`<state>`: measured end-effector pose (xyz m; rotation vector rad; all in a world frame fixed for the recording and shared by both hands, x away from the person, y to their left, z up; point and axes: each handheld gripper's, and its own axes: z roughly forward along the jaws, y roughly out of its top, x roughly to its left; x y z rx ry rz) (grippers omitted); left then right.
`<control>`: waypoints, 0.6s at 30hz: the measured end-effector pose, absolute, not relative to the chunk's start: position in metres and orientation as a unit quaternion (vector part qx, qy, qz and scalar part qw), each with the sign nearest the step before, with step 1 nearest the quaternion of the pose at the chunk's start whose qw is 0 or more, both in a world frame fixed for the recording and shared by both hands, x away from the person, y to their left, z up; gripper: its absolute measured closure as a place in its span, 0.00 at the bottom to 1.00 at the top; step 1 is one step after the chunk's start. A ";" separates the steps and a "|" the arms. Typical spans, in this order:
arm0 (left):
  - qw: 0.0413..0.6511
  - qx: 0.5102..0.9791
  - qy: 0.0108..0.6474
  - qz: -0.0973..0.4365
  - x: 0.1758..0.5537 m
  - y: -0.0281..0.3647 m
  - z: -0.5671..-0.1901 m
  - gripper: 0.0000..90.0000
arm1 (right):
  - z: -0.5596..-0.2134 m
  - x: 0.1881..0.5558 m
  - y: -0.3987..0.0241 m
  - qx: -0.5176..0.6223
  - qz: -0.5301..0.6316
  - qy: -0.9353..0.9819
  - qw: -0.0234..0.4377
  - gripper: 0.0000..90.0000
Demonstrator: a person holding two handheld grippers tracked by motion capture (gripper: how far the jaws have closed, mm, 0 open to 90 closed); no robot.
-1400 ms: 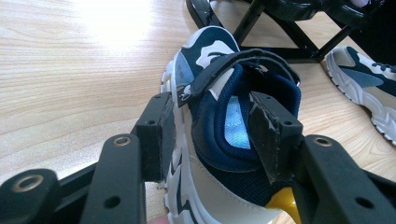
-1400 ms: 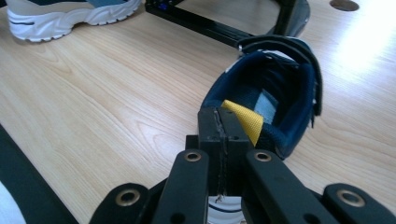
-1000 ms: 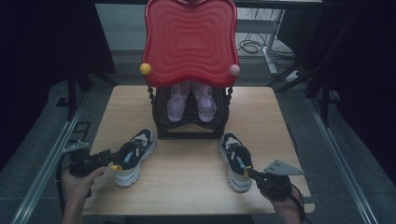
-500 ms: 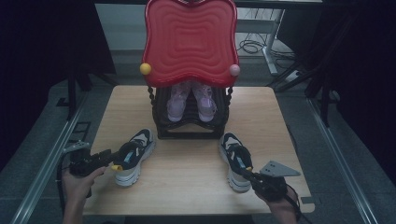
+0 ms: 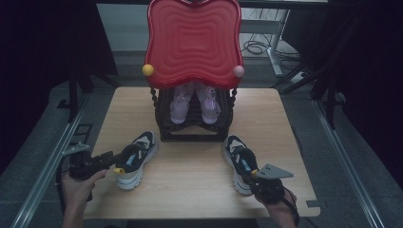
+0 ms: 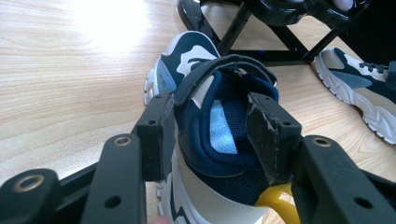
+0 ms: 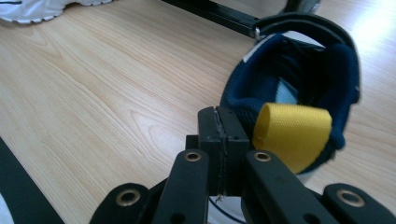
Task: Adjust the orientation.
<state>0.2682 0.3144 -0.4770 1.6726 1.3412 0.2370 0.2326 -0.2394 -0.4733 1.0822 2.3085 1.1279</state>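
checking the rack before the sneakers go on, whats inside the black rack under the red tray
In the black rack under the red tray sits a pair of translucent purple shoes, toes forward. The tray covers their heel ends and whatever lies behind.

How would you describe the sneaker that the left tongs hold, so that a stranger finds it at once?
Start at the tall red wavy-panelled rack at the back of the light wooden table. In front of its black base, to the left, lies a navy and white sneaker. Unlike its twin sneaker on the right, it has the left tongs clamped across its heel collar.
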 end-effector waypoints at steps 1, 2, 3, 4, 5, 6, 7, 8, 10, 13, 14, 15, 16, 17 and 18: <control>0.473 0.684 0.547 0.097 0.268 0.314 -0.477 0.58 | -0.473 0.232 -0.242 0.384 0.399 0.814 0.176 1.00; 0.473 0.684 0.547 0.097 0.268 0.314 -0.477 0.58 | -0.472 0.231 -0.245 0.386 0.400 0.812 0.176 1.00; 0.473 0.684 0.547 0.097 0.268 0.314 -0.476 0.58 | -0.472 0.231 -0.247 0.388 0.400 0.811 0.177 1.00; 0.473 0.684 0.547 0.097 0.268 0.314 -0.476 0.58 | -0.472 0.230 -0.251 0.392 0.400 0.809 0.179 1.00; 0.473 0.684 0.547 0.097 0.267 0.315 -0.476 0.58 | -0.471 0.230 -0.253 0.393 0.400 0.808 0.179 1.00; 0.473 0.684 0.547 0.097 0.267 0.315 -0.476 0.58 | -0.471 0.230 -0.256 0.396 0.402 0.807 0.177 1.00; 0.473 0.684 0.547 0.097 0.267 0.315 -0.476 0.58 | -0.470 0.231 -0.258 0.398 0.401 0.806 0.177 1.00; 0.473 0.684 0.547 0.097 0.267 0.316 -0.476 0.58 | -0.470 0.231 -0.259 0.399 0.402 0.805 0.177 1.00; 0.473 0.683 0.548 0.098 0.267 0.317 -0.476 0.58 | -0.470 0.232 -0.263 0.402 0.400 0.804 0.178 1.00; 0.474 0.682 0.549 0.098 0.267 0.317 -0.476 0.58 | -0.470 0.233 -0.269 0.409 0.398 0.801 0.180 1.00; 0.474 0.682 0.549 0.098 0.267 0.317 -0.476 0.58 | -0.470 0.233 -0.272 0.411 0.400 0.800 0.177 1.00; 0.474 0.682 0.548 0.098 0.267 0.317 -0.476 0.58 | -0.470 0.233 -0.272 0.411 0.401 0.800 0.175 1.00; 0.474 0.683 0.547 0.098 0.267 0.317 -0.476 0.58 | -0.470 0.234 -0.272 0.411 0.402 0.800 0.174 1.00; 0.474 0.683 0.547 0.098 0.267 0.316 -0.475 0.58 | -0.470 0.234 -0.272 0.410 0.403 0.800 0.173 1.00; 0.474 0.683 0.546 0.098 0.266 0.316 -0.475 0.58 | -0.470 0.234 -0.272 0.407 0.406 0.800 0.172 1.00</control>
